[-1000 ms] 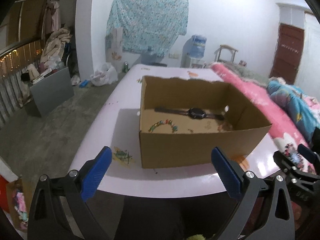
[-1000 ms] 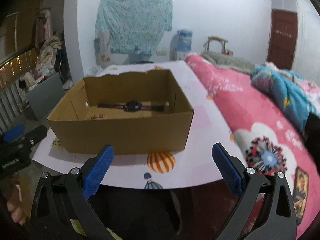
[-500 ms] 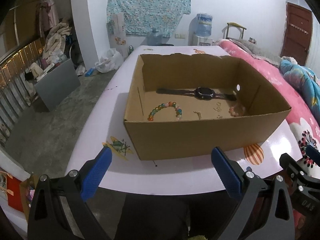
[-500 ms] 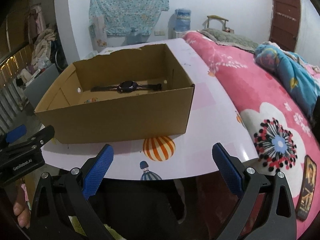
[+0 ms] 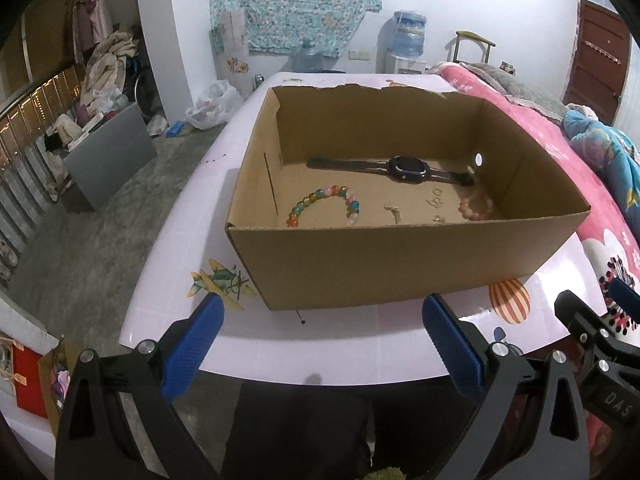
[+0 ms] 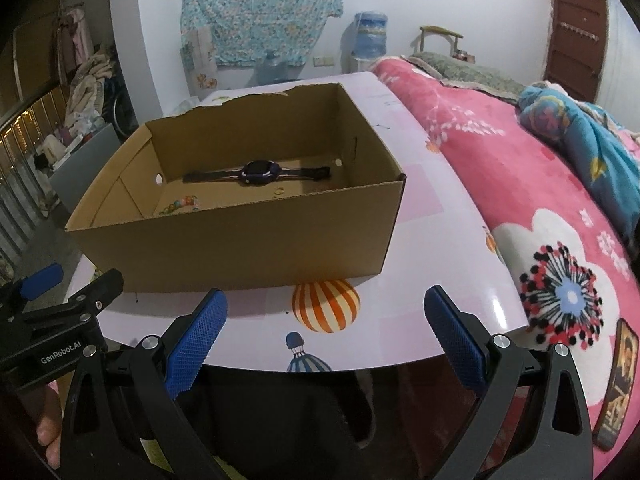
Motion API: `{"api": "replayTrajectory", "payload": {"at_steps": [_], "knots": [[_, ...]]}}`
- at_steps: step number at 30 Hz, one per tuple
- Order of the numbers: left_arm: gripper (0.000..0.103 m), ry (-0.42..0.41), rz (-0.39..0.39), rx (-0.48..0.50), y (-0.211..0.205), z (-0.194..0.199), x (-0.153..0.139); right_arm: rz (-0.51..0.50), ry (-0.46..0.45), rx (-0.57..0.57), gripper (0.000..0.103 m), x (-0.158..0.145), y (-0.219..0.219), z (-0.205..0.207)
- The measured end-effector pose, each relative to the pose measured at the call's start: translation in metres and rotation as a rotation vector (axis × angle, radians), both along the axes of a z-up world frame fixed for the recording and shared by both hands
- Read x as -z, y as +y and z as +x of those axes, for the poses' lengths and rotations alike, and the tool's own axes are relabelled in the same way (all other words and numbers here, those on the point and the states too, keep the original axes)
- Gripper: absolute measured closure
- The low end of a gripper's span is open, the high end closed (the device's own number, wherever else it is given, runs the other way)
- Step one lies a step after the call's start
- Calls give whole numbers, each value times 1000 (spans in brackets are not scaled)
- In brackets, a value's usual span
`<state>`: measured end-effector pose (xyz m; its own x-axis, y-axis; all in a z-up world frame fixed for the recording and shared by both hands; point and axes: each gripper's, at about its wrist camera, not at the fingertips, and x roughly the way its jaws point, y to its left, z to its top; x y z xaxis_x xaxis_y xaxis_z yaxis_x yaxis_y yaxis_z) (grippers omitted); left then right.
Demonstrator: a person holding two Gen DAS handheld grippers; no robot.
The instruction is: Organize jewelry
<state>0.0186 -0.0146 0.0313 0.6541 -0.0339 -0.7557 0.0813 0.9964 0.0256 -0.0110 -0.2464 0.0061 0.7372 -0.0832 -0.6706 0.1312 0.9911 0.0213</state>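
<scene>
We are seeing the watch lying flat at 12 o'clock in the box | bracelet curving at 10 | left gripper and right gripper hovering with jaws apart at the table edge.

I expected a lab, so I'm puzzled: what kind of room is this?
Most likely a bedroom in someone's home. A bed with a pink floral blanket runs beside the table, a water dispenser stands at the far wall, and clothes are piled in the corner.
</scene>
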Motion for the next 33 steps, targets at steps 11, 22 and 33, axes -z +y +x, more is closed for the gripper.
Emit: {"api": "replayTrajectory", "payload": {"at_steps": [11, 22, 33], "knots": [[5, -2, -12, -13, 3, 1, -1, -5, -2, -7, 8, -1, 3, 2], [5, 12, -6, -10, 3, 2, 1, -2, -1, -9, 8, -2, 4, 3], [5, 13, -5, -12, 2, 2, 3, 1, 0, -10, 8, -3, 5, 3]]}}
